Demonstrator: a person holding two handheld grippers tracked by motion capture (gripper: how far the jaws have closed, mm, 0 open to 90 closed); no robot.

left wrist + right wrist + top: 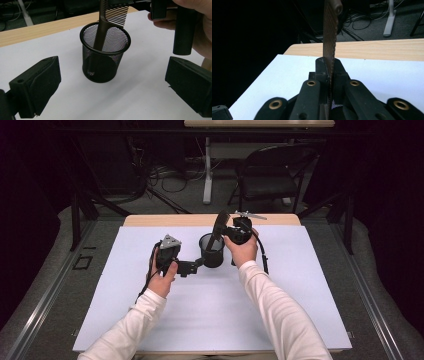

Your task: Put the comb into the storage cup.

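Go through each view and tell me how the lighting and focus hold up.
High view: white table sheet evenly lit, surroundings dark, faint shadows. Left gripper view: mesh cup and comb sharp, near fingers softer. Right gripper view: left side black, comb close and slightly soft, right gripper clamped on it.

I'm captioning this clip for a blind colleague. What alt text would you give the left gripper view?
A black mesh cup stands upright on a white table with a brown comb lowered handle-first into it. The comb is held from above by the right gripper in a hand. The left gripper has its two black jaws open, one on each side in front of the cup.
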